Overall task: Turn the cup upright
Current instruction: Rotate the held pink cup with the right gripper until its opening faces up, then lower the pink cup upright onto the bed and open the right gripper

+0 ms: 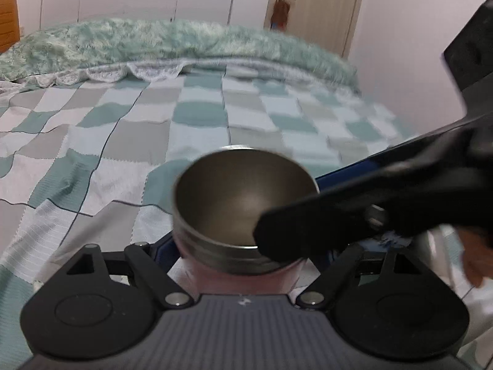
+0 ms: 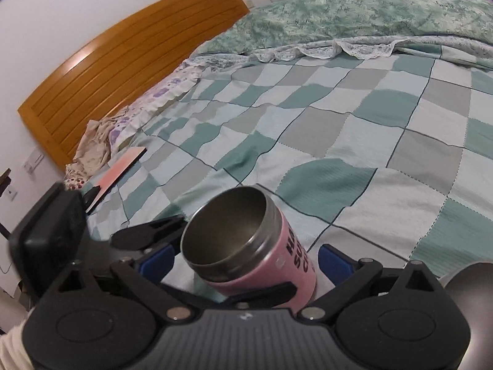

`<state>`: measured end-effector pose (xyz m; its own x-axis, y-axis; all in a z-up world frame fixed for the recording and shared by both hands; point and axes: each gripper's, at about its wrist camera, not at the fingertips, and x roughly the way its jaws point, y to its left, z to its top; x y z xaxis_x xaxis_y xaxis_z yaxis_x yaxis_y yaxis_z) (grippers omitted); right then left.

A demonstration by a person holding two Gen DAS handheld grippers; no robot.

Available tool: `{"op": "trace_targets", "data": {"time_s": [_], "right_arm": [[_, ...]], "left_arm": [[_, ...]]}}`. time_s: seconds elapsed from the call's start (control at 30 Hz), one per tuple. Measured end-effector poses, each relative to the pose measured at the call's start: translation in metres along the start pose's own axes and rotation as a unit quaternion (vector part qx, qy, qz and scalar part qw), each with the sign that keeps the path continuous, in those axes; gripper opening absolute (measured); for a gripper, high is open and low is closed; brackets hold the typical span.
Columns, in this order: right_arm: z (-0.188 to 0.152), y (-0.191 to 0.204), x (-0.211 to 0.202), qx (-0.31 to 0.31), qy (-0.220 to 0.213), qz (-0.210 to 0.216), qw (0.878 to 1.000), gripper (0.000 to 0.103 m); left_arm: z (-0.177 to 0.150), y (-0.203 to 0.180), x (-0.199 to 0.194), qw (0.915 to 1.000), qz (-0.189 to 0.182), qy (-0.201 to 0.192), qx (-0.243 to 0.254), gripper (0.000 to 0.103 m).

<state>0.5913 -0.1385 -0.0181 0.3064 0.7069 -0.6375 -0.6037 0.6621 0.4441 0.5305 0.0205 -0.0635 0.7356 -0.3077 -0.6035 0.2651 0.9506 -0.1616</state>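
The cup point(image 1: 243, 209) is pink with a steel rim and a bare steel inside. It stands mouth up on the bed quilt, close in front of both cameras. In the right wrist view the cup point(image 2: 246, 243) leans a little to the left and shows black letters on its side. My left gripper point(image 1: 243, 246) has its blue pads close at both sides of the cup's body. My right gripper point(image 2: 246, 259) is open, its blue pads point(image 2: 157, 259) apart from the cup on either side. The right gripper's black finger point(image 1: 308, 225) crosses the cup's rim in the left wrist view.
The bed has a checked teal, grey and white quilt point(image 2: 354, 129). A fluffy green blanket point(image 1: 172, 43) lies along the far side. A wooden headboard point(image 2: 129, 61), pillows and a pink flat book point(image 2: 120, 172) are at the left. A door point(image 1: 311, 6) is behind.
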Motion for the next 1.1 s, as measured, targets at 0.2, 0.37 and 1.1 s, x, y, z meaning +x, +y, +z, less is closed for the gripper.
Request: {"op": "trace_targets", "data": {"time_s": [0.2,0.37,1.1], "right_arm": [[0.004,0.019,0.006,-0.044,0.003,0.004,0.999,0.102],[0.002,0.038,0.018,-0.085,0.027,-0.021,0.996,0.103],[-0.025,0.042,0.01,-0.075,-0.042,-0.124,0.989,0.085]], "left_arm": [[-0.008,0.005,-0.016,0.9994,-0.011,-0.029,-0.012,0.088],[-0.013,0.004,-0.026,0.9978,-0.016,-0.062,-0.015,0.093],[-0.043,0.009,-0.066,0.9958,0.046,-0.065,-0.045,0.098]]}}
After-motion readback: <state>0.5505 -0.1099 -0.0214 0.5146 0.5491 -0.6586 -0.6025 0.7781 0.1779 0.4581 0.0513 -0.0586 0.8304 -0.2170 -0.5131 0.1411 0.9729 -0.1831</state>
